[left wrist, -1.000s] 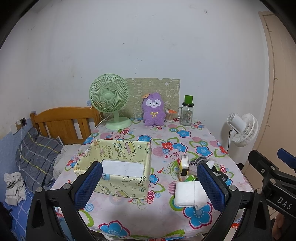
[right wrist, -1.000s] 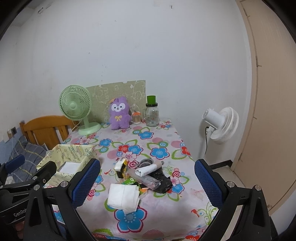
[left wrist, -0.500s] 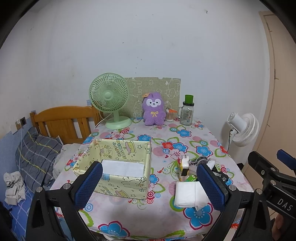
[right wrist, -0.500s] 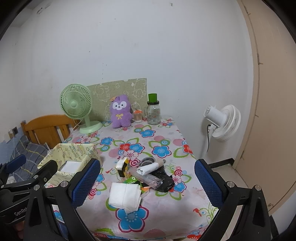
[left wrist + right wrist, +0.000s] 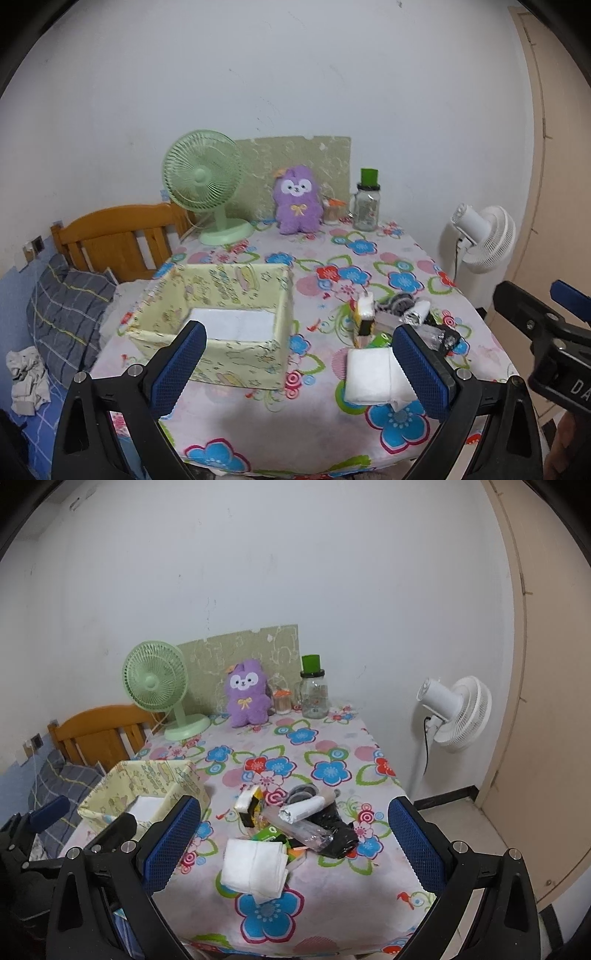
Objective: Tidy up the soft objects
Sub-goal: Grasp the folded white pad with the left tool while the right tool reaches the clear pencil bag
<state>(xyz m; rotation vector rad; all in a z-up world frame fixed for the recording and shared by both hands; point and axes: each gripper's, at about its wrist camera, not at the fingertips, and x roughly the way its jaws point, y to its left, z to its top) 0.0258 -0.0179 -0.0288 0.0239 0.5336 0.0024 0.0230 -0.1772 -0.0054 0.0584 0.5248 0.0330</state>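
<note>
Folded white cloth [image 5: 255, 866] flat on the floral tablecloth, right of yellow fabric box [image 5: 221, 325].

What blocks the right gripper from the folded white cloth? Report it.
Nothing visible does. The right gripper hangs open above the near table edge, and the folded white cloth lies in front of it; the clutter pile sits behind the cloth.
</note>
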